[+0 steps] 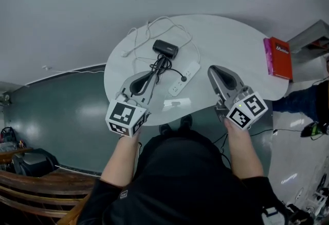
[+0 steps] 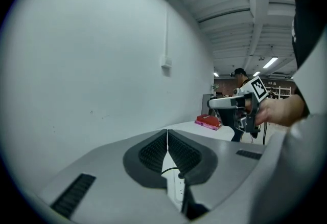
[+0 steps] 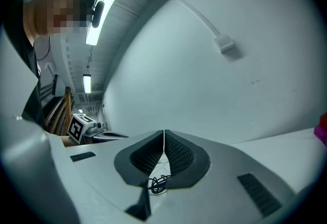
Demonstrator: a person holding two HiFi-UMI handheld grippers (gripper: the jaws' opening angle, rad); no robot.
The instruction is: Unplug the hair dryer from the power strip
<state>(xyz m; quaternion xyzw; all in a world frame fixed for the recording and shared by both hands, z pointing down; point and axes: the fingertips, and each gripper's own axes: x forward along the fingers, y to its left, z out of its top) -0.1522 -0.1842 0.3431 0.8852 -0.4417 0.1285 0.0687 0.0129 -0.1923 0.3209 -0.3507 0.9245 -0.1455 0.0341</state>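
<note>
Where the left gripper (image 1: 149, 77) overlaps, the cord (image 1: 161, 64) is hidden.

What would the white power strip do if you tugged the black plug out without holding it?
Probably slide or lift: the power strip is a slim bar lying loose on the smooth table. It looks rigid, so it should move in one piece. Its white cord lies in slack loops, so likely no anchor.
</note>
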